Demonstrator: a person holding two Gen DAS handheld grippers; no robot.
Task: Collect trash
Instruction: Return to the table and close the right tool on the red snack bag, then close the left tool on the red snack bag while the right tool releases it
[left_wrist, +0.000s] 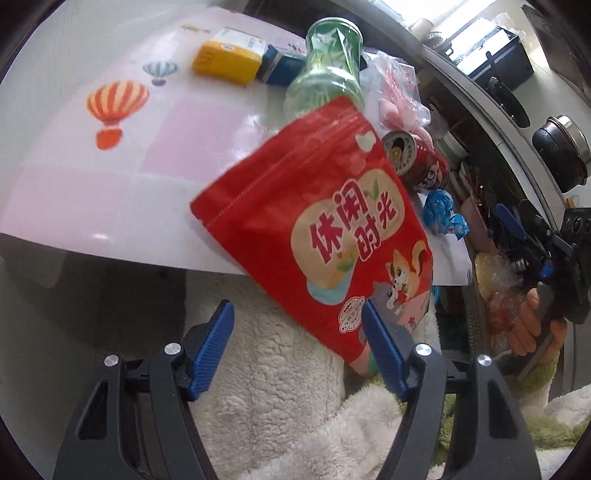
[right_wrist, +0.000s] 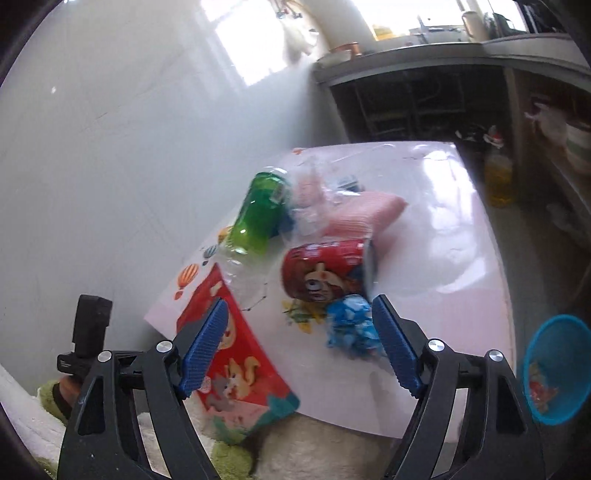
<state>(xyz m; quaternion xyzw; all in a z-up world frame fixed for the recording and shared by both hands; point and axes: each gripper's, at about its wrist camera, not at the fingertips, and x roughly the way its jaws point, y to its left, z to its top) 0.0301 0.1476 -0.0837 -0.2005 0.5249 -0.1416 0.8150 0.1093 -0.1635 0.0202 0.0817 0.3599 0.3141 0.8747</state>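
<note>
Left wrist view: my left hand-held gripper (left_wrist: 297, 347) gapes empty below the glossy red snack pouch (left_wrist: 314, 236) overhanging the desk (left_wrist: 110, 206). Right wrist view: my right hand-held gripper (right_wrist: 297, 347) hangs open, the crumpled blue wrapper (right_wrist: 351, 325) beyond its fingers; the blue plastic bin (right_wrist: 554, 369) looks barely filled, so most trash remains.

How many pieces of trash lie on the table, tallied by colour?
Red: 2, snack pouch, can
Green: 1, bottle
Blue: 2, crumpled wrapper, carton
Yellow: 1, box
Pink and clear: 1, plastic bag
Total: 7
</note>
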